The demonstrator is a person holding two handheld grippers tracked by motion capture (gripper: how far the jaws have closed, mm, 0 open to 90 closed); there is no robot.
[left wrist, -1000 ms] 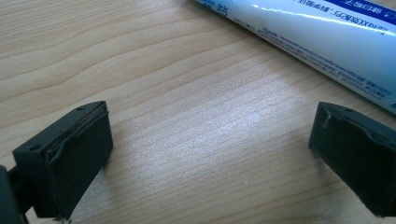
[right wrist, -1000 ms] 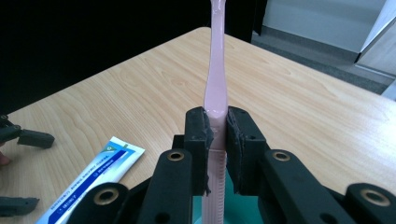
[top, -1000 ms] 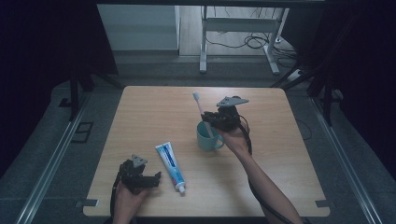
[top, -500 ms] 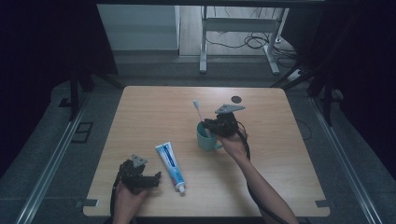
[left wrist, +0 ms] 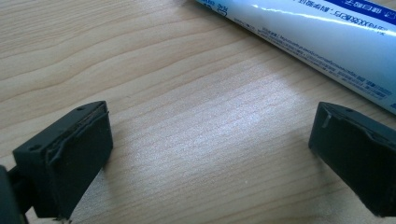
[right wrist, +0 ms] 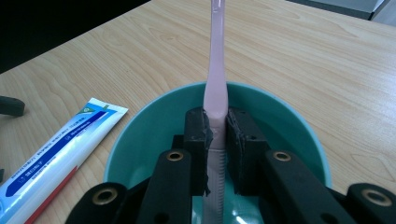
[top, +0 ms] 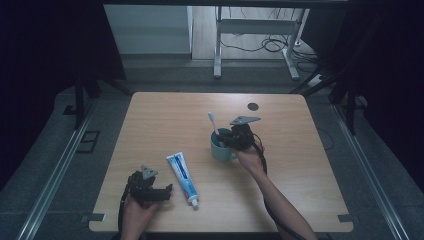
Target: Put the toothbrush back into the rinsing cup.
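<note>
Pink toothbrush (right wrist: 216, 88), light, stiff and slick, is clamped low on its handle by the right gripper (right wrist: 218, 135), inside the teal mug (right wrist: 140, 135). Left gripper (left wrist: 210, 154) rests released near the toothpaste tube (left wrist: 327, 42).

We've got a light wood-grain desk (left wrist: 187, 116) with a smooth satin sheen. The toothpaste tube (left wrist: 327, 42) looks like glossy plastic, the teal cup (right wrist: 144, 135) shiny and glazed-smooth. The pink toothbrush (right wrist: 215, 84) is smooth plastic; each tool's pads (left wrist: 74, 158) look matt black and rubbery.
</note>
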